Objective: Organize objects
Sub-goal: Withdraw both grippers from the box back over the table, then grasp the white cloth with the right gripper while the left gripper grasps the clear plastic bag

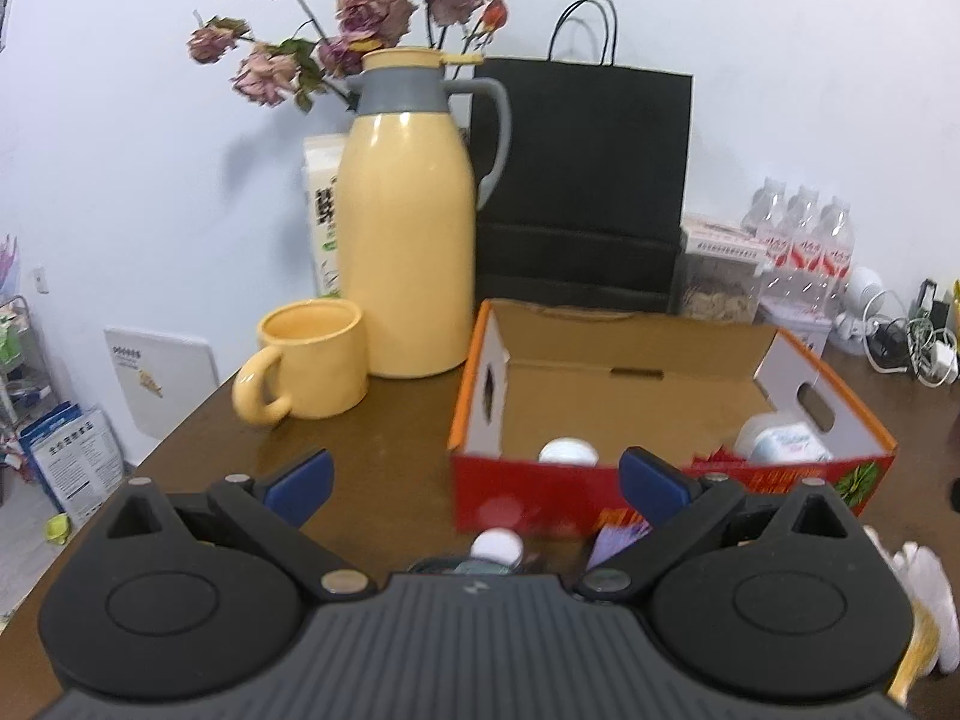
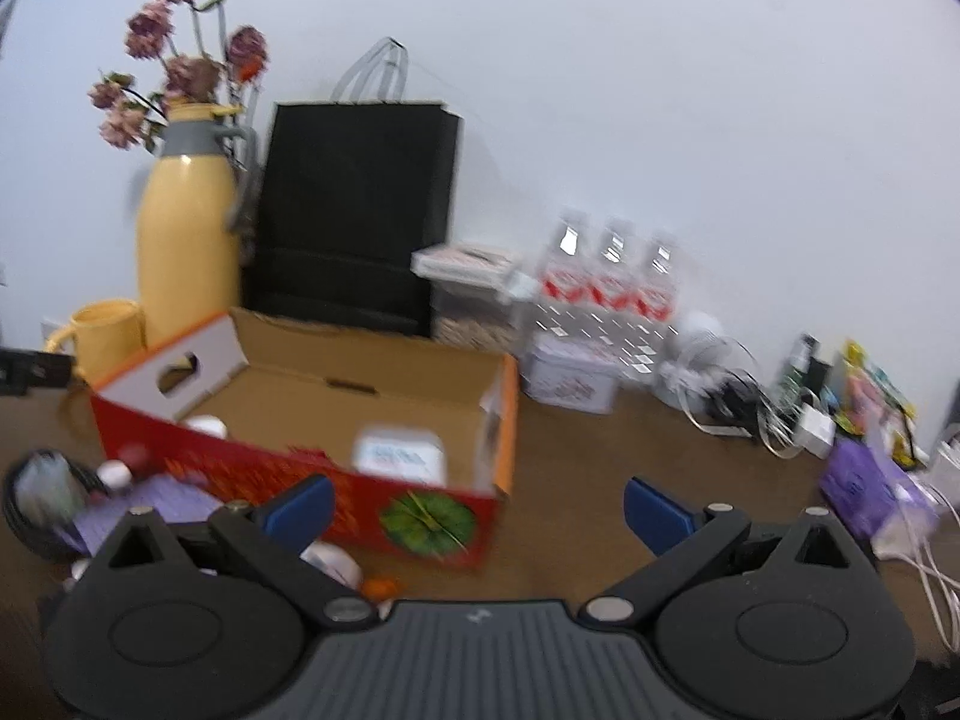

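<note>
Two grippers, left (image 1: 477, 483) and right (image 2: 479, 507), both spread, empty; small white bottle (image 1: 497, 546) before the box (image 1: 540, 498): light, rigid, probably slippery; grasp its body.

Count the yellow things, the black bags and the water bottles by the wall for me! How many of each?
Yellow things: 2, the jug and the mug
Black bags: 1
Water bottles: 3
Total: 6
</note>
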`<state>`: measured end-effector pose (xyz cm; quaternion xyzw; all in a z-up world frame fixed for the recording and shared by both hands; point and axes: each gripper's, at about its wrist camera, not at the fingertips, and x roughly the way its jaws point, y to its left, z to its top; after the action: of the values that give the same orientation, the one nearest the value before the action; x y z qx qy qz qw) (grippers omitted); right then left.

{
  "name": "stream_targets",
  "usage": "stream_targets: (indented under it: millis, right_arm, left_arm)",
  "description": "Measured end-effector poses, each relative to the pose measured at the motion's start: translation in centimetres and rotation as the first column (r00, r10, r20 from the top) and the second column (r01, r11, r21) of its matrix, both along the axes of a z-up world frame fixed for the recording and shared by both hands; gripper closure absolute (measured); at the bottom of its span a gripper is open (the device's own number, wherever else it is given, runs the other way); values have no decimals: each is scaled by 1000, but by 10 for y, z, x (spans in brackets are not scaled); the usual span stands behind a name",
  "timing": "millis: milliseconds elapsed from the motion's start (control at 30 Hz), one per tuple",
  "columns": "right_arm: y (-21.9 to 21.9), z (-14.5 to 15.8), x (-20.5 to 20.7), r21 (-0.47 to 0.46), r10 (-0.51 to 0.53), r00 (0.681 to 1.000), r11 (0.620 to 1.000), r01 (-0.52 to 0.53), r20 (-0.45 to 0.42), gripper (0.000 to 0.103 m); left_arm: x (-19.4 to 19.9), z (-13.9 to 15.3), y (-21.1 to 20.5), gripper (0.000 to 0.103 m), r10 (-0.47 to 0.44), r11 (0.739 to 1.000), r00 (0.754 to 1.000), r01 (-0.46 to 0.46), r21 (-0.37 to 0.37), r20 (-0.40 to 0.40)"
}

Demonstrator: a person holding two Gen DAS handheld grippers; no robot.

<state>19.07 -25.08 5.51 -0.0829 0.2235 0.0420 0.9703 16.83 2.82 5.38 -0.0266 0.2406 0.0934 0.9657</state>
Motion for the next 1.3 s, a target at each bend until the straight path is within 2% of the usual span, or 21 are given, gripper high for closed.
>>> stream_targets:
  millis: [167, 400, 600, 667, 700, 800, 1033, 1167, 1300]
  right_arm:
    - [-27, -23, -12, -5, -31, 997, 1000, 31, -73, 0]
    - [-42, -63, -11, 21, 0, 979, 1000, 4, -205, 0]
    - [-45, -77, 2, 127, 65, 964, 991, -32, -259, 0]
    - [-47, -83, 5, 150, 67, 957, 988, -25, -283, 7]
    - [-47, -84, 5, 143, 61, 958, 989, -22, -279, 8]
    - [-45, -82, 1, 140, 62, 964, 990, -26, -258, 25]
    - [-47, -80, -4, 139, 42, 976, 990, -12, -215, 33]
    - [-45, -76, -12, 103, -1, 988, 995, 17, -152, 34]
    - [-45, -72, -18, 96, -23, 994, 995, 33, -107, 35]
  left_arm:
    - [-18, -10, 8, 0, 10, 1000, 1000, -10, -7, -24]
    - [-41, -19, 17, 0, 26, 999, 998, -27, -20, -52]
    - [-53, -19, 23, 0, 52, 998, 997, -53, -23, -63]
    - [-56, -21, 25, 0, 59, 998, 996, -60, -24, -68]
    - [-57, -22, 25, 0, 63, 998, 995, -64, -23, -72]
    - [-58, -26, 28, 0, 65, 997, 994, -67, -24, -83]
    - [-55, -35, 27, 0, 58, 998, 993, -61, -31, -102]
    - [-52, -37, 19, 0, 19, 999, 996, -22, -25, -81]
    - [-47, -39, 6, 0, -27, 999, 998, 28, 16, -54]
